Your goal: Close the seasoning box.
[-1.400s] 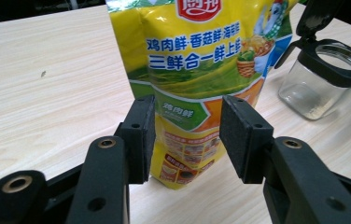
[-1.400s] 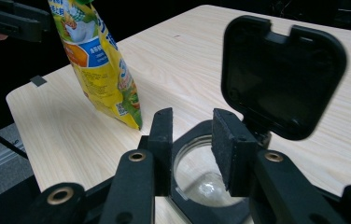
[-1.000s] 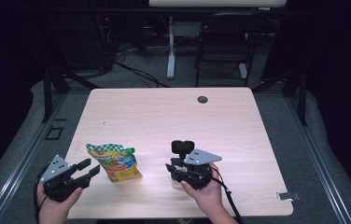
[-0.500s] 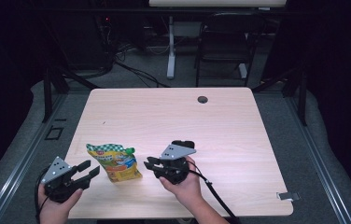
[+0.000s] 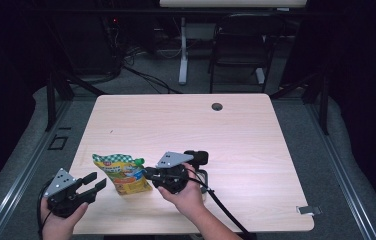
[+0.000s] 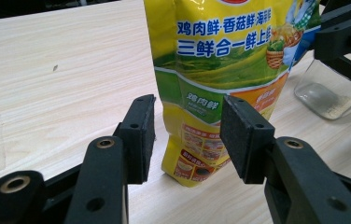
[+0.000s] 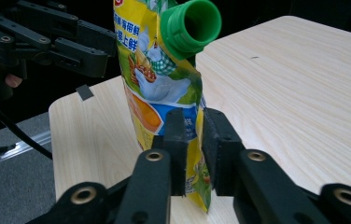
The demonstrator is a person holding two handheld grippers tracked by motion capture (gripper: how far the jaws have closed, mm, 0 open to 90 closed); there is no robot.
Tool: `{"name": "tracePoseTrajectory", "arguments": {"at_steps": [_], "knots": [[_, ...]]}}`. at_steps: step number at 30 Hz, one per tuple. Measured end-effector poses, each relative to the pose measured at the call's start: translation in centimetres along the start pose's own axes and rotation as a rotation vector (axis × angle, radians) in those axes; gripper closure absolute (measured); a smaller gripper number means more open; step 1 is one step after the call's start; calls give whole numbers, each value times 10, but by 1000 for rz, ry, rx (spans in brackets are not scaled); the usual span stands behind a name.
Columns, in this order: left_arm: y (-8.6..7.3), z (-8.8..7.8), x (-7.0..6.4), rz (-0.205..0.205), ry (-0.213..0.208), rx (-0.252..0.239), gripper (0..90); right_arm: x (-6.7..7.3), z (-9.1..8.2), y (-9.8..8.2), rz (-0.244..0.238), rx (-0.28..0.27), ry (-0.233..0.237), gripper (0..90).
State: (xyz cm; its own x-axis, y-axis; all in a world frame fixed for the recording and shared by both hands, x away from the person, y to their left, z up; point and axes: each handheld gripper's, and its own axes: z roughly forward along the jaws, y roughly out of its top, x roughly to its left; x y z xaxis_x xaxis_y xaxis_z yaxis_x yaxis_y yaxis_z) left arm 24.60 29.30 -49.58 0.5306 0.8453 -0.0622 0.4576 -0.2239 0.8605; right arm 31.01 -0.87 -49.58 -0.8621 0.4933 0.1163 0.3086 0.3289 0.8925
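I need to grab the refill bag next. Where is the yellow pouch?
In the high view the yellow pouch lies at the table's front left, between the left gripper and the right gripper pinching its edge.

a clear jar (image 6: 328, 91) stands on the wooden table (image 5: 256, 135), a chair (image 5: 236, 45) behind it.

A dark work room — a lab: a wooden table (image 5: 236, 130), cables (image 5: 141, 75) on the floor at the top, and a black chair (image 5: 236, 42).

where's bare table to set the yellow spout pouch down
Free: the wide far half of the light wood table up to the small black grommet, and its right side. Crowded: near edge, with yellow spouted pouch, clear jar, both grippers.
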Motion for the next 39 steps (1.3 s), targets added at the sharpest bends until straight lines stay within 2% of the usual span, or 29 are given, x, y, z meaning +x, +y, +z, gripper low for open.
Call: {"name": "tracePoseTrajectory", "arguments": {"at_steps": [4,12,17,19,21,24,31,36,39], "knots": [[-1,1,1,-1,0,-6,554,0,4,2,-14,11,-16,881],[-1,0,1,-5,9,-2,556,1,0,3,-63,15,-13,900],[-1,0,2,-12,11,0,558,-1,-7,3,-59,-8,-6,900],[-1,0,2,-13,11,-1,558,-2,-8,4,-47,-1,12,900],[-1,0,1,-11,11,-3,557,-2,-8,3,-44,-4,7,900],[-1,0,1,-9,12,-8,556,-5,-5,4,-23,-18,10,823],[-1,-1,3,-11,10,-4,556,-5,3,6,-9,-30,23,840],[-1,-1,3,-7,13,-8,556,-6,6,8,-37,-16,26,899],[-1,-1,3,-7,14,-8,556,-6,5,9,-42,-16,25,900]]}}
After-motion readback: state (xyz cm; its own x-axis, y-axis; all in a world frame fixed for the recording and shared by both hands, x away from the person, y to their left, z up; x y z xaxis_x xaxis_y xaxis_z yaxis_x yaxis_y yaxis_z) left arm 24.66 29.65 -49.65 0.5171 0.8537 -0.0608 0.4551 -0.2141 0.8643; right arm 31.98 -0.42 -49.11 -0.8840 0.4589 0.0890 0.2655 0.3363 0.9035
